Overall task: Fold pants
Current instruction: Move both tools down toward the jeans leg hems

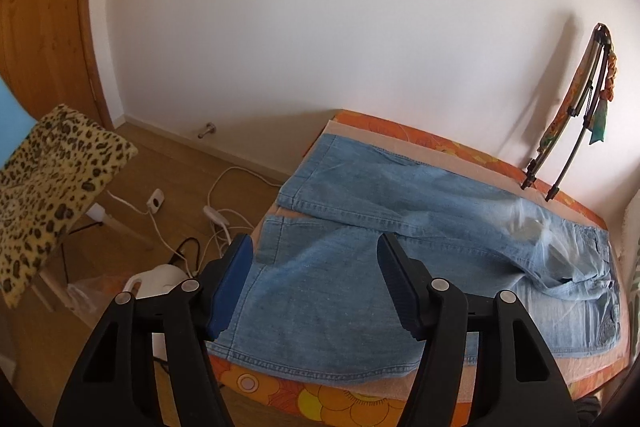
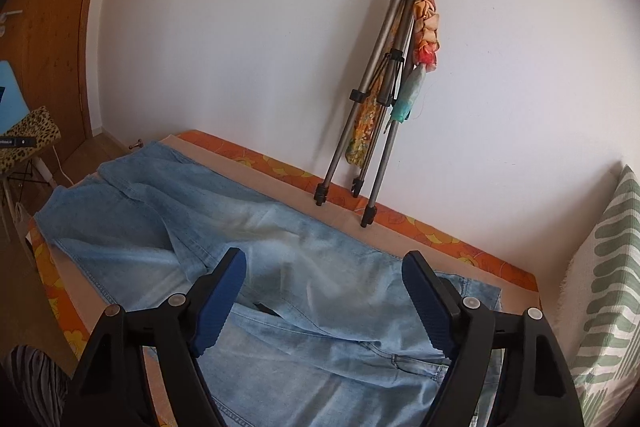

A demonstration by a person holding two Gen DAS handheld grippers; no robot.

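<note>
Light blue denim pants (image 1: 400, 247) lie spread flat on an orange flowered bed (image 1: 440, 143), legs apart, hems at the left, waist at the right. My left gripper (image 1: 316, 251) is open and empty, held above the near leg close to its hem. In the right wrist view the pants (image 2: 280, 247) fill the bed, waist nearest. My right gripper (image 2: 324, 267) is open and empty above the seat and waist area.
A folded tripod (image 2: 376, 115) with cloth tied to it leans on the wall at the bed's far edge. A leopard-print chair (image 1: 48, 183), cables and a white kettle (image 1: 160, 279) are on the wooden floor at the left. A green striped cushion (image 2: 608, 287) is at the right.
</note>
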